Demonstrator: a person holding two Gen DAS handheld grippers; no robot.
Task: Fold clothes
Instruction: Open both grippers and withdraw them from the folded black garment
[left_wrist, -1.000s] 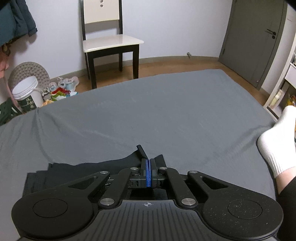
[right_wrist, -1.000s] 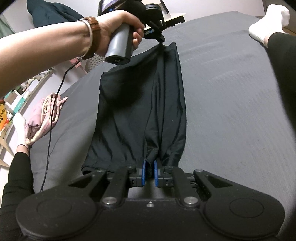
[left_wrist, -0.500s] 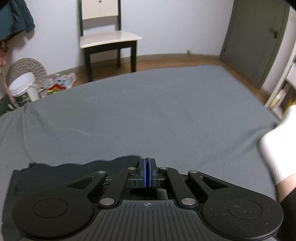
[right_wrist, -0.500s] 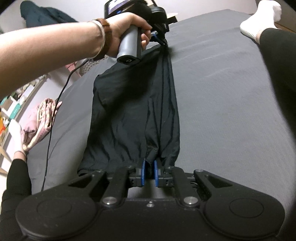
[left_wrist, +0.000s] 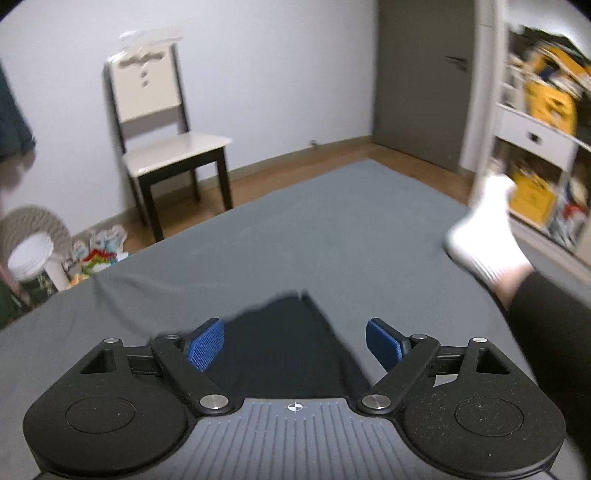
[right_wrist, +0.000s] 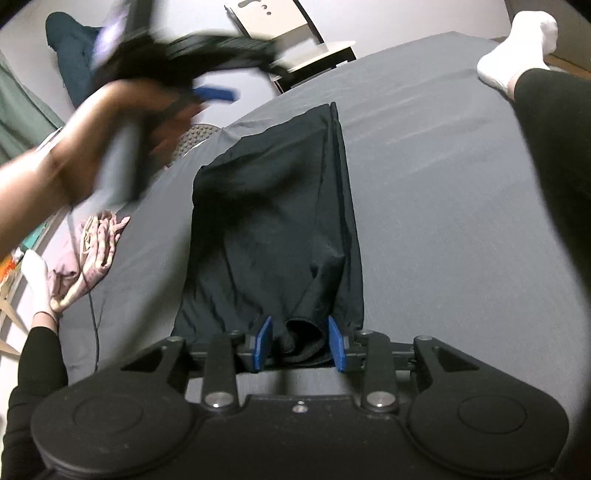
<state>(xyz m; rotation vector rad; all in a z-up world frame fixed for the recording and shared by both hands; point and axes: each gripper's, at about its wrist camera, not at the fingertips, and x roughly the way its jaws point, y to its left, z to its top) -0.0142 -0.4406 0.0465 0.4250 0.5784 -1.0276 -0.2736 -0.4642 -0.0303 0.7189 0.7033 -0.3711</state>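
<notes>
Pants (right_wrist: 273, 229) lay flat mid-bed (right_wrist: 436, 206), folded lengthwise into a long black strip, near end bunched a bit, a crease running down the right side. Left gripper (left_wrist: 293, 341) was spread wide over the far end, holding nothing. Right gripper (right_wrist: 300, 343) sat partly spread, pads either side of the near hem with no visible pinch on it. My guess is this fit a release after laying it straight. To do it well I'd lift both straight off so the cloth doesn't drag, then flatten that bunched hem before any crosswise fold.
</notes>
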